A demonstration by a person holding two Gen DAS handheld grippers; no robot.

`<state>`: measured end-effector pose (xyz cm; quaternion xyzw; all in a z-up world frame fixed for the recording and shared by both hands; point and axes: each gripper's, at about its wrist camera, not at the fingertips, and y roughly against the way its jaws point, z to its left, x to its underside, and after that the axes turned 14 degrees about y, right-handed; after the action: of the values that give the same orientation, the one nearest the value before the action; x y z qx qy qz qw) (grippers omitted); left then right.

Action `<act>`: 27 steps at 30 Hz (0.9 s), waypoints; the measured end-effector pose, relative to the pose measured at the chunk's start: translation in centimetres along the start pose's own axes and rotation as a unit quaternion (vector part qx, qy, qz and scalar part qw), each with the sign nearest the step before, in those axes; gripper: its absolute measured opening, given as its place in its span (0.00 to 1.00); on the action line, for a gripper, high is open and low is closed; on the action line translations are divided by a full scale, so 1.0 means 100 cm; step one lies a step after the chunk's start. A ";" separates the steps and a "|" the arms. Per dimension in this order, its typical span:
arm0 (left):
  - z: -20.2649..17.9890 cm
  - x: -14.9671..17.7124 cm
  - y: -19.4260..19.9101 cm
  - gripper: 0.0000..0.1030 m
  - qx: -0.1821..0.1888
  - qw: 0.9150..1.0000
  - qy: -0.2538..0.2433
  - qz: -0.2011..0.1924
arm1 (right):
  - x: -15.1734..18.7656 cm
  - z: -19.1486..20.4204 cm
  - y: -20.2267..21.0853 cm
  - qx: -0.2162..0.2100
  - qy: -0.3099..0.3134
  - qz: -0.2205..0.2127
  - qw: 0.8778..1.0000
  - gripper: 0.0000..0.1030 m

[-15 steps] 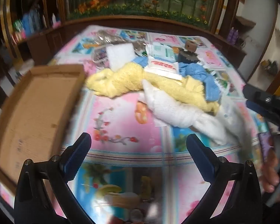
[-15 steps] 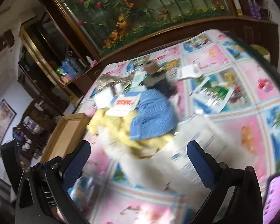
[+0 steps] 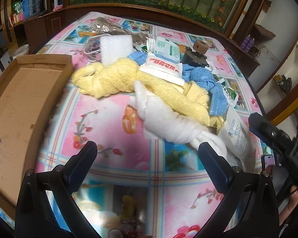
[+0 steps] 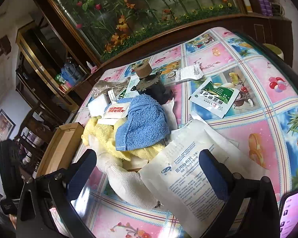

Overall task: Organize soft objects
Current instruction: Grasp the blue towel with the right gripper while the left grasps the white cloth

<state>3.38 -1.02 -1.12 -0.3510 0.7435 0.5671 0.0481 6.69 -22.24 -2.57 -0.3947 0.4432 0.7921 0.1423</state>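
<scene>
The cardboard tray (image 3: 19, 107) is set at the tabletop's (image 3: 109, 123) left edge, empty. The white towel (image 3: 168, 125), its long axis slanting toward the right edge, is lain on by the yellow towel (image 3: 121, 79) mid-tabletop. Both the left tool (image 3: 147, 158) and right tool (image 4: 148, 164) are spread, nothing pinched; the towel's end lies just ahead of the right one, which seems nearer.

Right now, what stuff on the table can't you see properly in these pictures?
- Blue towel: in the left wrist view, partly hidden under the yellow towel and a white packet.
- White towel: in the right wrist view, its end is covered by the gauze packet.
- Cardboard tray: cut off by the left wrist view's edge.
- Phone: cut off at the right wrist view's corner; its screen is too small to read.
</scene>
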 end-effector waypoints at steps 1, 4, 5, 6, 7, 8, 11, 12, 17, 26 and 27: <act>-0.002 -0.004 -0.003 1.00 0.005 1.000 0.006 0.002 | 0.000 -0.001 0.000 -0.002 -0.003 -0.002 1.000 1.00; -0.011 -0.015 -0.022 0.99 0.008 0.999 0.018 0.028 | 0.001 -0.006 0.002 -0.002 -0.019 -0.006 1.000 1.00; -0.015 -0.019 -0.029 0.99 0.036 0.997 0.038 0.056 | 0.001 -0.006 0.003 0.002 -0.021 -0.007 1.000 1.00; -0.020 -0.021 -0.035 0.99 0.034 0.996 0.044 0.065 | 0.001 -0.007 0.003 0.007 -0.021 -0.008 1.000 1.00; -0.024 -0.022 -0.040 0.99 0.029 0.996 0.044 0.072 | 0.002 -0.007 0.003 0.011 -0.021 -0.008 1.000 1.00; -0.028 -0.022 -0.048 0.99 0.028 0.996 0.041 0.078 | 0.002 -0.006 0.001 0.014 -0.020 -0.005 1.000 1.00; -0.029 -0.016 -0.068 0.80 0.026 0.992 0.050 0.111 | 0.002 -0.004 -0.001 0.022 -0.014 -0.001 1.000 0.99; -0.029 -0.015 -0.062 0.79 0.028 0.994 0.051 0.096 | 0.002 -0.004 -0.002 0.026 -0.010 0.001 1.000 0.99; -0.015 -0.013 -0.056 0.65 0.048 0.997 0.037 0.051 | 0.004 -0.002 -0.005 0.025 -0.006 0.006 1.000 0.99; 0.040 0.006 -0.026 0.59 0.143 0.988 -0.005 0.052 | 0.002 0.011 -0.004 -0.001 0.016 0.007 1.000 0.91; 0.044 0.003 -0.022 0.59 0.151 0.987 -0.009 0.046 | -0.002 0.012 -0.004 -0.015 0.007 0.011 1.000 0.89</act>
<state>2.94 2.47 -4.57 -0.3000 0.8357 0.4528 0.0810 6.43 -20.96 -2.33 -0.3974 0.4367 0.7973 0.1252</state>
